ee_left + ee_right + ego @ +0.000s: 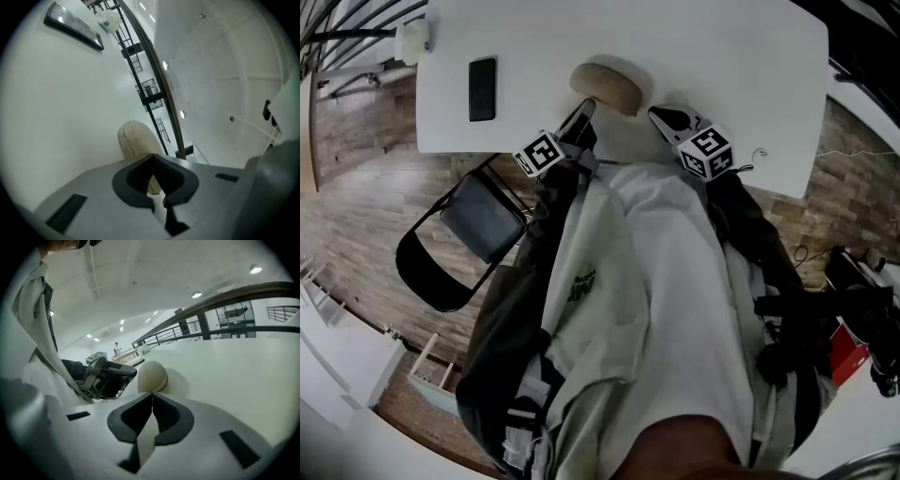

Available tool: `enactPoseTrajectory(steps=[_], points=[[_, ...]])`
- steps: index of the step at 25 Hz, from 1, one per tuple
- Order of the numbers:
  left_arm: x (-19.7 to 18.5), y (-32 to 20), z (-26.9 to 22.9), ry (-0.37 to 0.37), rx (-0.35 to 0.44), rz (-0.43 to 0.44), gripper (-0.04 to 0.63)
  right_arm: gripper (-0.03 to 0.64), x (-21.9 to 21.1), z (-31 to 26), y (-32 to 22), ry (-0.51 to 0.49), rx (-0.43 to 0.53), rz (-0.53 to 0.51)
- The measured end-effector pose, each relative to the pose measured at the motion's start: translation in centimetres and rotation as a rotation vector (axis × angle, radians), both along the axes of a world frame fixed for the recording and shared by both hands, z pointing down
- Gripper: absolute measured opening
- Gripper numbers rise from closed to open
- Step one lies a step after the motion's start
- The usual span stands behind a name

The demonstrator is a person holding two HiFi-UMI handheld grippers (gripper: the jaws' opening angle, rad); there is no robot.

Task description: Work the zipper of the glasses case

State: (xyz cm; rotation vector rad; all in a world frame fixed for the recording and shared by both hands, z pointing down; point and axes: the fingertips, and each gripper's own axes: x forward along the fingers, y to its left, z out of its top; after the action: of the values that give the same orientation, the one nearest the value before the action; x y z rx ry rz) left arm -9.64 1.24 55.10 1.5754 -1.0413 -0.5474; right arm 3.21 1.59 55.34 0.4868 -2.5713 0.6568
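A beige oval glasses case [609, 86] lies on the white table [722, 66], near its front edge. My left gripper [585, 110] is just left of and below the case, and its jaws are shut and hold nothing. My right gripper [660, 115] sits just right of the case, also shut and empty. In the left gripper view the case [135, 138] lies right beyond the closed tips [153, 156]. In the right gripper view the case [152, 376] rests ahead of the closed tips [152, 393], with the left gripper [110, 375] beside it. No zipper pull is visible.
A black phone [482, 89] lies on the table's left part, with a small white device [412, 41] at the left corner. A black folding chair [473, 225] stands on the wooden floor to the left. My torso in a white shirt fills the lower head view.
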Motion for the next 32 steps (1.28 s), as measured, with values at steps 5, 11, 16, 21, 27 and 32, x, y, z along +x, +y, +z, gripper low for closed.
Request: enactPoseTrajectory(steps=[5,11,16,21,27,32], points=[[0.1,0.0,0.2,0.007,-0.006,0.005,0.005,-0.002,-0.1,0.8,0.2,0.028,-0.017,-0.015],[0.4,0.1,0.0,0.057,-0.019,-0.004,0.005,0.186,-1.5,1.3,1.2,0.058,-0.016,-0.102],[-0.2,0.0,0.1,0.040,-0.002,-0.012,0.006,0.285,-2.7,0.8,-1.1,0.102,0.076,-0.141],[-0.4,0.2,0.4,0.059,-0.020,-0.021,0.057,0.391,-5.5,0.8,-2.6,0.195,0.175,-0.251],[0.7,0.4,0.2,0.079,-0.030,0.037,0.179,0.410,-8.1,2.8,-1.0,0.283,0.105,-0.400],[1.1,0.1,0.4,0.091,-0.010,0.075,0.241,0.402,-8.3,4.1,-0.5,0.286,0.076,-0.382]])
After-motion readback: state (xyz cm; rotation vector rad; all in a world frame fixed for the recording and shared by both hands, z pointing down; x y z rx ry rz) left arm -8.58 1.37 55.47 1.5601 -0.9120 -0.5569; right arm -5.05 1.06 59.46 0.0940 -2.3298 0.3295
